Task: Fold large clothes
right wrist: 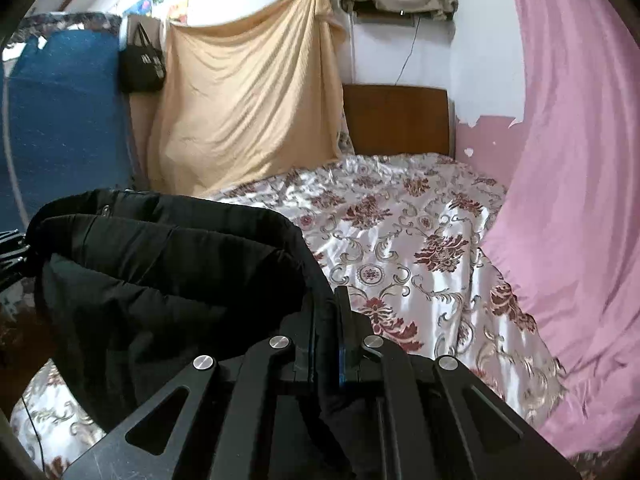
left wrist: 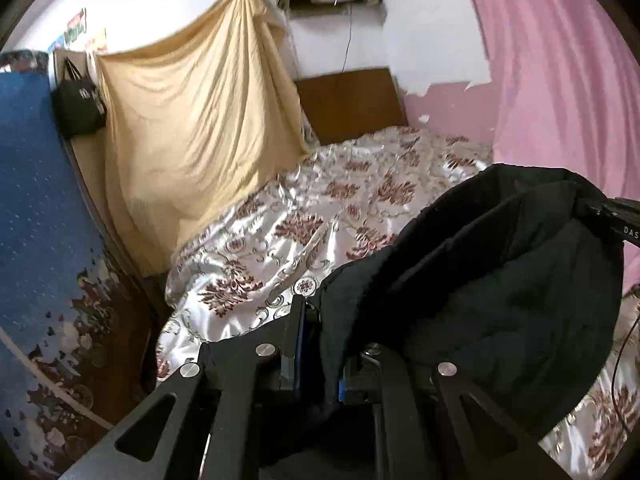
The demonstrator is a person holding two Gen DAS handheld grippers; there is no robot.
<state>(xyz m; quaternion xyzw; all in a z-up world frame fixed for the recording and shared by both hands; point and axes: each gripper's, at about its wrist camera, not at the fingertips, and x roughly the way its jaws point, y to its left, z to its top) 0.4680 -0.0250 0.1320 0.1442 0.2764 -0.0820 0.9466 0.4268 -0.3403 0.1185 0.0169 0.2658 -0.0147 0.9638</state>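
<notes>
A black padded jacket [left wrist: 500, 280] hangs in the air above the bed, stretched between both grippers. My left gripper [left wrist: 320, 332] is shut on one edge of its fabric, which bulges off to the right. At the right edge of the left wrist view the tip of my right gripper [left wrist: 616, 220] pinches the jacket's far corner. In the right wrist view the jacket [right wrist: 160, 280] sags to the left, and my right gripper [right wrist: 328, 320] is shut on its edge. The left gripper shows only as dark parts at that view's left edge.
A bed with a white and maroon floral cover [left wrist: 320, 208] [right wrist: 420, 248] lies ahead, ending at a brown headboard [right wrist: 396, 120]. A tan sheet [right wrist: 248, 92] hangs on the back wall, a pink curtain [right wrist: 568, 200] on the right, a blue mattress [left wrist: 36, 184] and black bag [left wrist: 78, 108] on the left.
</notes>
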